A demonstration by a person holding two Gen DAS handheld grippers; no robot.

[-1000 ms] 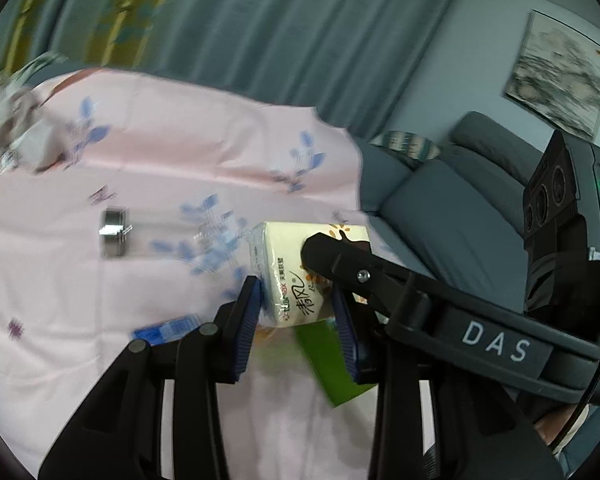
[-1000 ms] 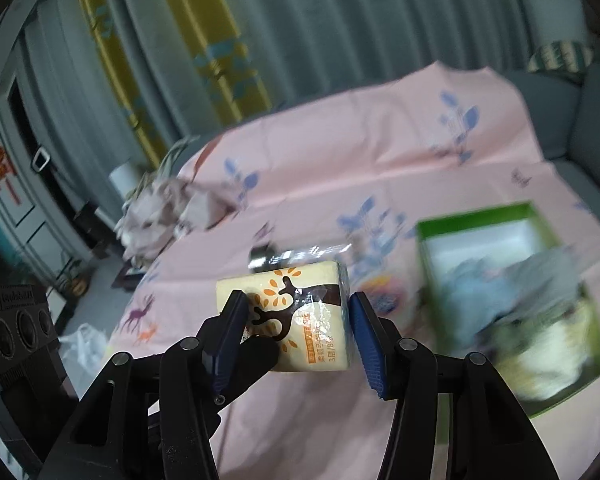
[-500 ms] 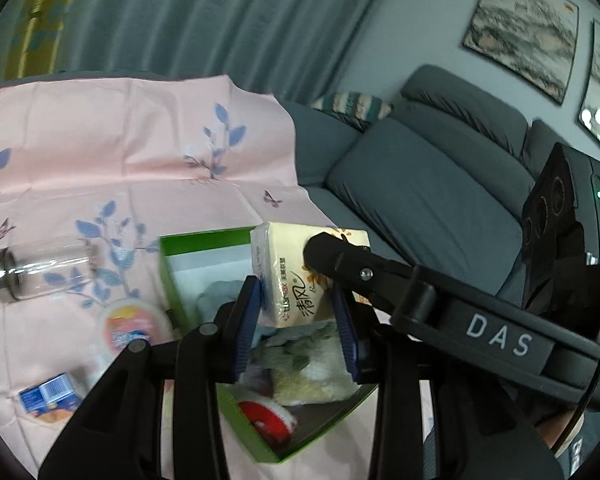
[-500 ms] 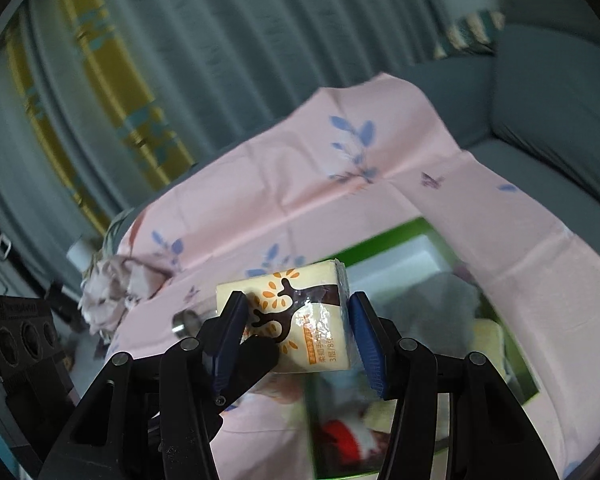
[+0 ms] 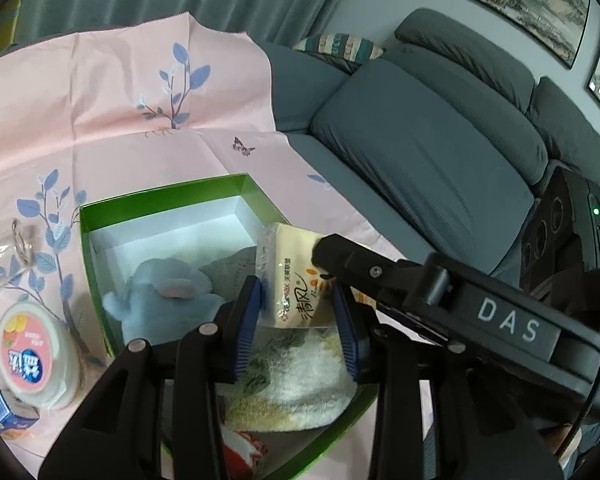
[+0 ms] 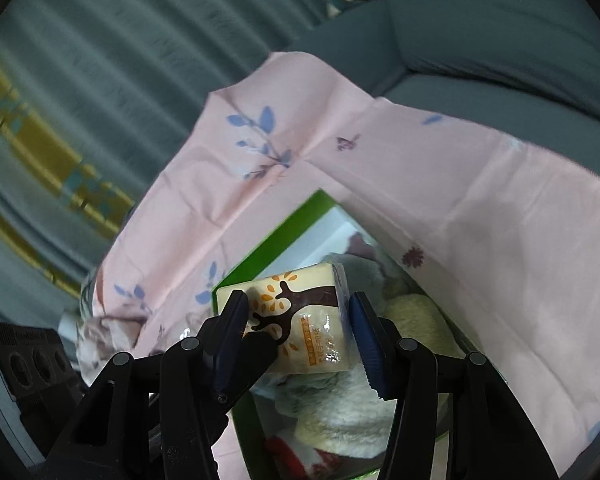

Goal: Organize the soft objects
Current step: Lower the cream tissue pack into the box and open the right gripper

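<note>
both tools now hang over the open green cardboard box [image 5: 162, 204] with the white inside, where a second ago they were out over the pink floral cloth [image 5: 100, 92] with the box off to one side; the pale yellow plastic-wrapped tissue pack [image 5: 296, 280] with the brown tree print has come along with them and sits in the air above the box's near half, not yet resting on anything. the left tool [image 5: 296, 320] is clamped on one narrow end of the pack, blue pads pressing the wrapper, and the right tool [image 6: 300, 328] is clamped across the pack's wider span, its black finger reaching into the left wrist view over the pack's top; neither grip has changed width. below the pack the box already holds a light blue plush toy [image 5: 160, 300], a grey knitted item [image 5: 232, 268], a cream fluffy towel [image 5: 300, 376] and something red and white [image 5: 244, 452] at the near corner, so the soft things are mostly gathered. left outside on the cloth are a round pink-lidded tub [image 5: 26, 360], a small blue carton [image 5: 2, 412] and a clear glass jar [image 5: 4, 252], which look hard and probably do not belong in the box. the carry seems done; what remains, i judge, is lowering the pack onto the towel and letting both tools go, taking care that it does not catch the green rim
</note>
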